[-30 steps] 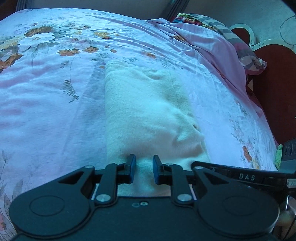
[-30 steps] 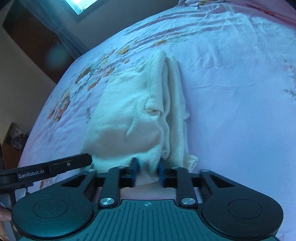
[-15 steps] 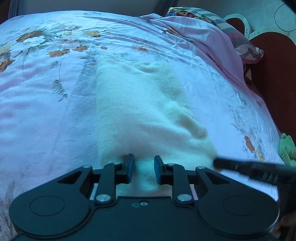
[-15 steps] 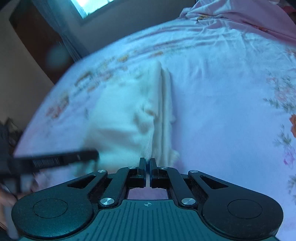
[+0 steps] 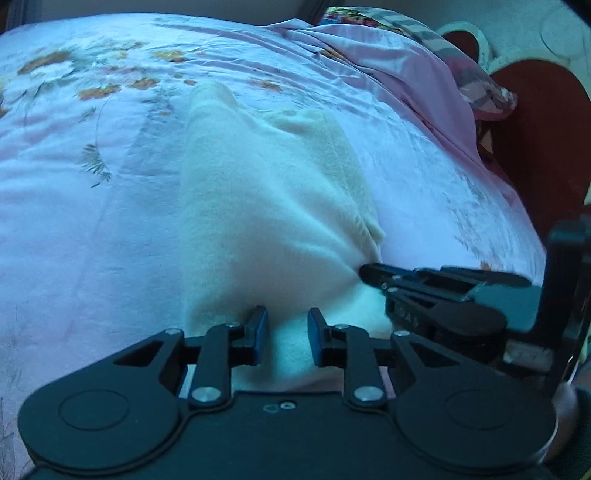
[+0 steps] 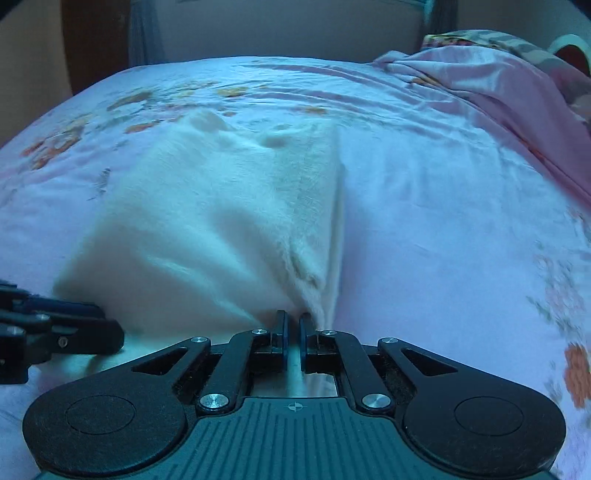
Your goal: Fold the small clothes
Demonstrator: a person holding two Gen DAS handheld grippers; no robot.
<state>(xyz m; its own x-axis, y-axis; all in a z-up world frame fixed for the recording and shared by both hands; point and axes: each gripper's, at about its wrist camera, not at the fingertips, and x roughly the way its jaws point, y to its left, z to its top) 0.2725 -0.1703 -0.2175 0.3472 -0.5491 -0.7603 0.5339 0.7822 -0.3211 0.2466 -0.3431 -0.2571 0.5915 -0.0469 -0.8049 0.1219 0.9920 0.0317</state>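
Note:
A cream knitted garment (image 5: 266, 206) lies folded lengthwise on the pink floral bedsheet (image 5: 74, 206); it also shows in the right wrist view (image 6: 221, 214). My left gripper (image 5: 284, 328) has its jaws apart around the garment's near hem, the cloth lying between them. My right gripper (image 6: 292, 332) is shut on the near right corner of the garment, which pulls into creases toward it. The right gripper also shows in the left wrist view (image 5: 369, 275), and the left gripper shows at the left edge of the right wrist view (image 6: 107, 332).
A bunched pink cover (image 5: 399, 81) and a patterned pillow (image 5: 476, 85) lie at the bed's far right. A dark red headboard (image 5: 543, 140) stands beyond them. A wall and curtain (image 6: 280, 33) stand behind the bed.
My right gripper has closed on the garment's near corner and swung round to face along the bed. The near end of the garment has risen and creased. My left gripper stays open at the hem.

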